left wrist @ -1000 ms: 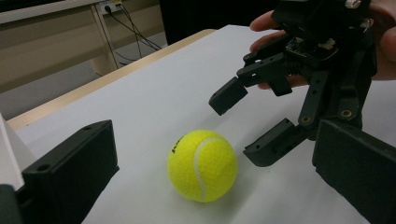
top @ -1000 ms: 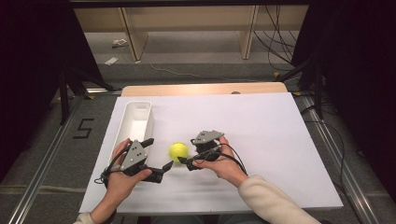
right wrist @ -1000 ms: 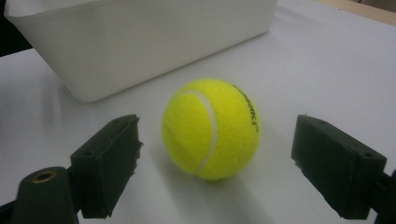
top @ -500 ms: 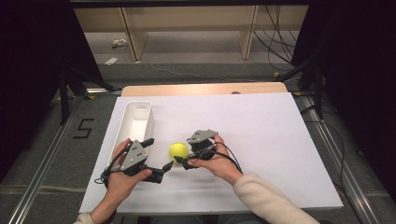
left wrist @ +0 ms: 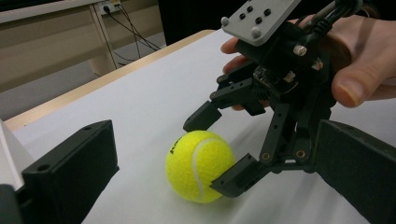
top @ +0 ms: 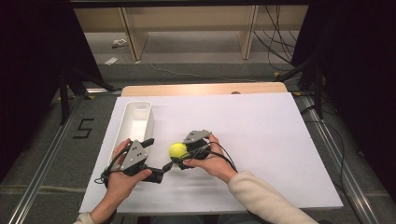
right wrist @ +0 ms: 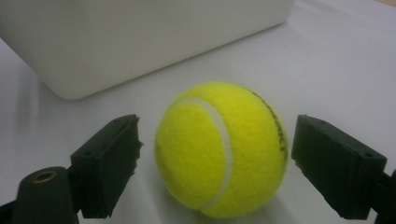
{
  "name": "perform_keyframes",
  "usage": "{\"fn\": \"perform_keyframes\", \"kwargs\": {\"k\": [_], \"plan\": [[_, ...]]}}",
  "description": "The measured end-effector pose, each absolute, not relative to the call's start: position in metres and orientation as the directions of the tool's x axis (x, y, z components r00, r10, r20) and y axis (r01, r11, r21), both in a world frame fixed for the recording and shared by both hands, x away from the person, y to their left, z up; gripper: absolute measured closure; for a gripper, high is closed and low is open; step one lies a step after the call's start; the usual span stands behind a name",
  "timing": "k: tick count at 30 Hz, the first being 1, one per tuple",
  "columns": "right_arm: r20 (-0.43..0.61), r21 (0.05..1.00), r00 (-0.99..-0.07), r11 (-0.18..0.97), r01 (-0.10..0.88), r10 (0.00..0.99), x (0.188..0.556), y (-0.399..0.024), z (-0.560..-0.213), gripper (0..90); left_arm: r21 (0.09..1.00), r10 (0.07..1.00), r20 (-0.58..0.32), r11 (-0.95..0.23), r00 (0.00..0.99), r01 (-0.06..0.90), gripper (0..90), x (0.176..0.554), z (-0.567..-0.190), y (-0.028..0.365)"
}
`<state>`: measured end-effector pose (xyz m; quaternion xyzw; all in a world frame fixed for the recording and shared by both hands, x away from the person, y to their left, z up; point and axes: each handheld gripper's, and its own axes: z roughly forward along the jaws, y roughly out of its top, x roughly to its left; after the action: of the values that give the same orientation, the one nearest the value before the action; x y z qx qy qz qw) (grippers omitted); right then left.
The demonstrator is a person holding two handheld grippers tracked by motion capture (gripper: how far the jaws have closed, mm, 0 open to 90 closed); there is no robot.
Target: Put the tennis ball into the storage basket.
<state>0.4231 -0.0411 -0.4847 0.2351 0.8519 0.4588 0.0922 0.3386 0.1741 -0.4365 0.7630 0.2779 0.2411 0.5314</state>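
Ball: on the counter, near the bin, between my right tool's jaws.
Right tool: spread, not touching yet.
Left tool: spread, beside.
Left to do: pinch, lift.

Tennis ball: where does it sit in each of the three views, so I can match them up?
High view: the tennis ball lies at lower centre on the white table, between the two grippers.
Left gripper view: low centre, between the open jaws of the right gripper.
Right gripper view: centre, between that gripper's own jaws, apart from both.
Shared landmark: the white bin, left of the ball in the high view, behind it in the right gripper view.
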Motion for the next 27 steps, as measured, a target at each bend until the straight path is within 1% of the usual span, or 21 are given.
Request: {"fn": "perform_keyframes", "kwargs": {"k": [9,27], "plan": [[0.057,0.82,-0.875,0.478,0.316,0.481,0.428,-0.031,-0.49,16.1,0.945,0.68,0.072,-0.281,0.729,0.169,0.0,0.339,-0.436,0.174],[0.053,0.812,-0.881,0.493,0.312,0.471,0.43,-0.024,-0.496,16.1,0.945,0.681,0.068,-0.279,0.729,0.172,0.0,0.339,-0.436,0.175]]}}
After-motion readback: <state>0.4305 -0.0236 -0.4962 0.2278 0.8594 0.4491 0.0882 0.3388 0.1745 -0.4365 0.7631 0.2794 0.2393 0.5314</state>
